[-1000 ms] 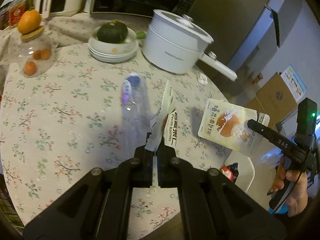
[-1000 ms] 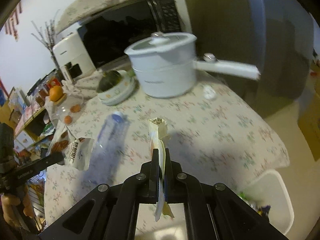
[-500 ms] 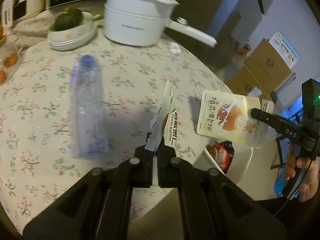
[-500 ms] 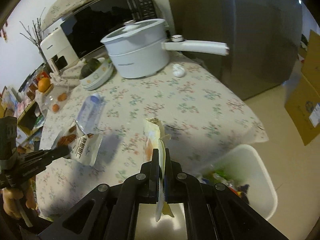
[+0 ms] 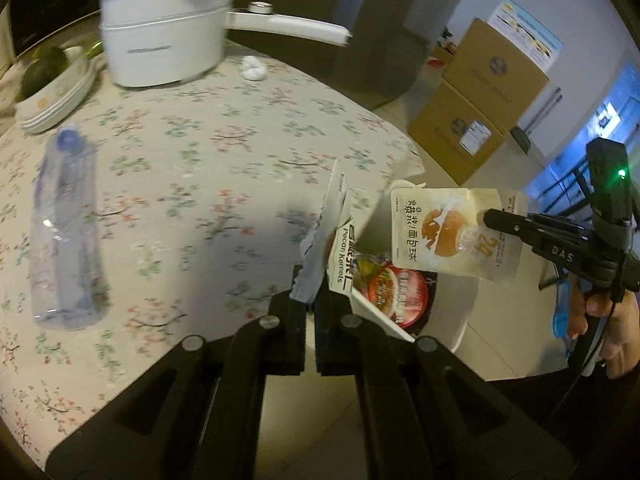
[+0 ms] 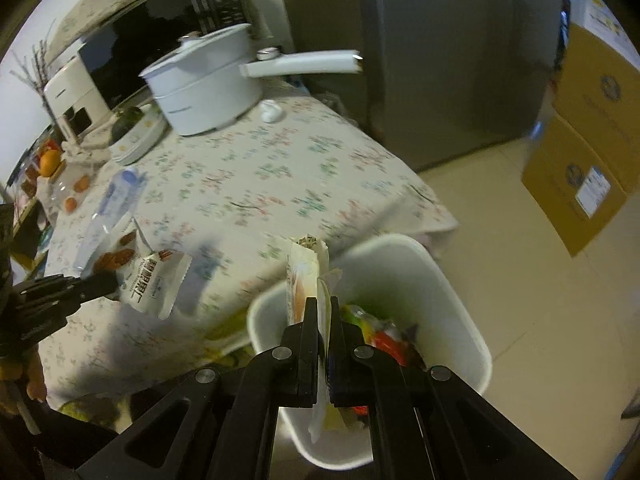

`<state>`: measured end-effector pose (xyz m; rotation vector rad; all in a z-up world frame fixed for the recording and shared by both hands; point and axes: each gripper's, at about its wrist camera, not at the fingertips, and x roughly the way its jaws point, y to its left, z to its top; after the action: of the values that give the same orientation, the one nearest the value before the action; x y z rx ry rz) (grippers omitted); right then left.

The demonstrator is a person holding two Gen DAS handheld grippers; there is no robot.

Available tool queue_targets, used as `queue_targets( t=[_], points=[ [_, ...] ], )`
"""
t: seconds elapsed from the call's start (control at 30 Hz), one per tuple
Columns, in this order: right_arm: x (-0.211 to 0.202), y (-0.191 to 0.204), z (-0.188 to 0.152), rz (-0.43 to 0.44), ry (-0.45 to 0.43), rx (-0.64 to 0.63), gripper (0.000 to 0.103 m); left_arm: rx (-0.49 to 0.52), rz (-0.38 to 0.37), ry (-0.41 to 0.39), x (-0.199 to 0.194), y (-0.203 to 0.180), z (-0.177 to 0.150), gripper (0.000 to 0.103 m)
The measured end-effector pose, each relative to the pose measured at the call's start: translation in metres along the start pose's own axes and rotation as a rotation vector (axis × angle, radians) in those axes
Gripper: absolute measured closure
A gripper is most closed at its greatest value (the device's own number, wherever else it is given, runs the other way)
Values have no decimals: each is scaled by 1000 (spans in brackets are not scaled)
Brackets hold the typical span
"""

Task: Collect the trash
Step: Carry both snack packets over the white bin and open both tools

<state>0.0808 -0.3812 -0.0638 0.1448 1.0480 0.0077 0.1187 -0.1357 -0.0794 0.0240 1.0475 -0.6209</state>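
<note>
Both pieces of trash are in the air, on their way to the white bin (image 6: pixel 460 292) that stands on the floor just beside the table (image 5: pixel 224 168). The left gripper (image 5: pixel 311 300) is clamped on the torn pecan kernel packet (image 5: pixel 340 248), which sits over the table's edge with the bin just beyond it. The right gripper (image 6: pixel 325 320) pinches the cream snack pouch (image 6: pixel 306 276) by its lower edge, directly above the bin's open mouth, where other colourful wrappers already lie. The step in hand is the drop-off. Next, the right jaws need only part so the pouch falls inside; the left packet probably needs a little more travel outward first, though the blurred edge makes that hard to judge. A clear plastic bottle (image 5: pixel 68 236) lies on its side on the table, not yet collected.
</note>
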Motion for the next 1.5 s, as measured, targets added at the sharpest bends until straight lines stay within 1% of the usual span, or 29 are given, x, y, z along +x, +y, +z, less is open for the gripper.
queue_targets(
  t=[0.07, 0.23, 0.4, 0.47, 0.53, 0.57, 0.6, 0.63, 0.77, 0.93, 1.1, 1.13, 1.17, 1.2, 1.23, 1.27, 1.4, 1.5],
  points=[
    [4, -14, -5, -15, 20, 19, 99, 14, -8, 10, 6, -9, 0, 100],
    [13, -36, -15, -12, 68, 80, 99, 51, -21, 39, 21, -30, -2, 100],
    [28, -52, -23, 17, 131, 145, 96, 81, -28, 62, 33, -46, -4, 99],
    [31, -57, -25, 16, 153, 161, 88, 94, -33, 71, 37, -52, -5, 99],
    [30, -58, -26, 12, 153, 164, 73, 107, -36, 78, 42, -57, -5, 99],
    [28, -59, -26, 13, 143, 167, 68, 113, -39, 82, 44, -60, -6, 99],
    [26, -60, -26, 11, 135, 170, 57, 120, -44, 87, 47, -63, -6, 99],
    [23, -61, -26, 9, 124, 174, 49, 126, -47, 91, 50, -65, -5, 99],
    [16, -65, -24, 6, 100, 189, 46, 157, -52, 106, 61, -78, -6, 99],
    [15, -70, -26, -15, 103, 199, 45, 198, -57, 116, 75, -93, -7, 99],
    [12, -76, -30, -25, 101, 210, 43, 238, -46, 114, 82, -102, -8, 99],
    [11, -77, -30, -26, 100, 212, 40, 244, -41, 115, 83, -103, -8, 91],
    [10, -79, -30, -28, 98, 215, 40, 246, -38, 116, 83, -103, -9, 81],
    [10, -80, -31, -30, 97, 216, 39, 243, -31, 118, 84, -103, -9, 73],
    [9, -80, -31, -32, 97, 217, 38, 239, -22, 118, 83, -102, -8, 56],
    [9, -81, -31, -34, 97, 220, 38, 233, -8, 111, 81, -100, -8, 46],
    [8, -82, -31, -36, 95, 226, 37, 218, 9, 97, 73, -92, -5, 43],
    [7, -80, -30, -35, 92, 224, 36, 201, 23, 86, 67, -85, -5, 35]
  ],
)
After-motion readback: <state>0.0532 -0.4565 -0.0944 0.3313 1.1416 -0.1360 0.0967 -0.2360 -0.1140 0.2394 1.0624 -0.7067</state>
